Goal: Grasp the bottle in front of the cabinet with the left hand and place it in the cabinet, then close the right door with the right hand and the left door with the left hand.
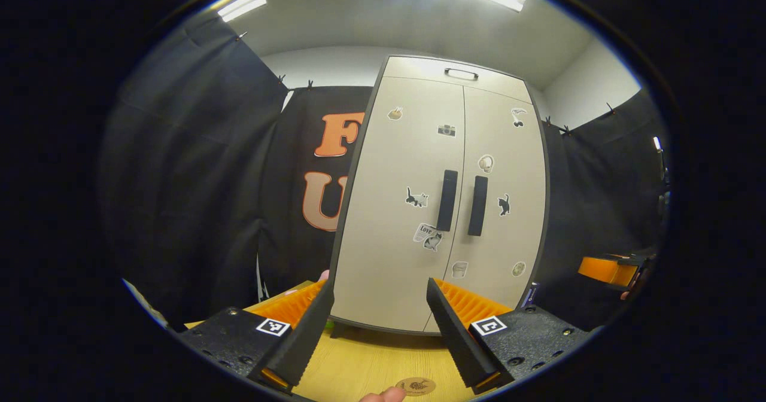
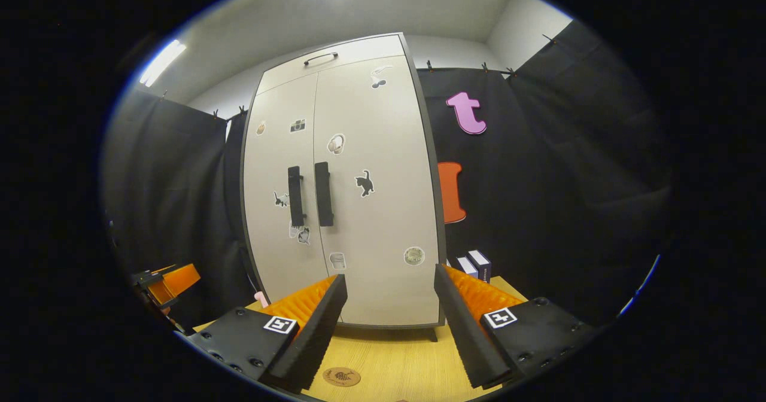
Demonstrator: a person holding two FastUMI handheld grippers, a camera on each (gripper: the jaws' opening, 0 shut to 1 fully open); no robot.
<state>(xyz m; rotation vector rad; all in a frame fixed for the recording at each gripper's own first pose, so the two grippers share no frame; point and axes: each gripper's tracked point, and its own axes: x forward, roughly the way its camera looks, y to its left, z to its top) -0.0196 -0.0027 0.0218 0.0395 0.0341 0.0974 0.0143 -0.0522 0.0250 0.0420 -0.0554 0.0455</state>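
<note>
In the left gripper view, the left gripper (image 1: 380,330) is held with its fingers apart and nothing between them. Both doors of the cabinet (image 1: 443,198) look shut, so the task seems done. The bottle cannot be seen.

In the right gripper view, the right gripper (image 2: 389,330) is held apart too. Small boxes (image 2: 476,264) sit by the tabletop (image 2: 389,354) back edge. Nothing blocks pulling away.

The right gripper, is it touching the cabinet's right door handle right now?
Apart. In the right gripper view the right gripper hangs open over the table, well short of the right door handle.
</note>
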